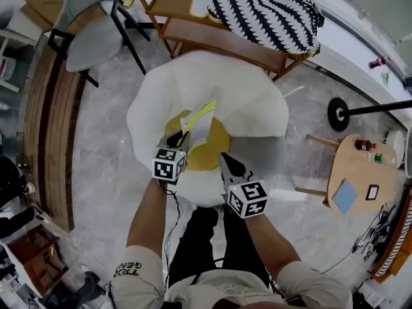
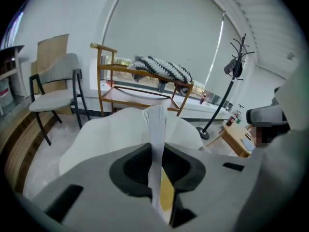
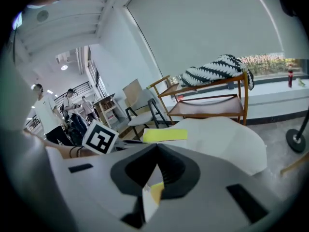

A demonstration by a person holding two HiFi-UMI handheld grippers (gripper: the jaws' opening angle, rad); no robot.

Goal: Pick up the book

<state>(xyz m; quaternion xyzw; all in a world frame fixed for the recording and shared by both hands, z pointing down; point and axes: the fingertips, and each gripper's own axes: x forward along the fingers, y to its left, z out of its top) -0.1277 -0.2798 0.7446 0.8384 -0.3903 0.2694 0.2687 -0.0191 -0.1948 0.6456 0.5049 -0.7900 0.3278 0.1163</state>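
The book (image 1: 205, 148) has a yellow cover and white pages, and it hangs half open above the white armchair (image 1: 248, 98). My left gripper (image 1: 181, 138) is shut on a raised white leaf with a yellow-green edge (image 1: 199, 120). In the left gripper view that leaf (image 2: 157, 129) stands upright between the jaws of the left gripper (image 2: 158, 180). My right gripper (image 1: 226, 162) is at the book's right side. In the right gripper view a white and yellow corner (image 3: 153, 193) is pinched between the jaws of the right gripper (image 3: 148, 187). The yellow-green edge (image 3: 164, 135) shows beyond them.
A wooden rack (image 1: 212, 34) with a black and white striped blanket (image 1: 264, 11) stands behind the armchair. A grey chair (image 1: 90, 40) is at the far left. On the right are a round wooden side table (image 1: 357, 172) and a stand's black base (image 1: 338, 113). Several people (image 3: 46, 112) stand far off.
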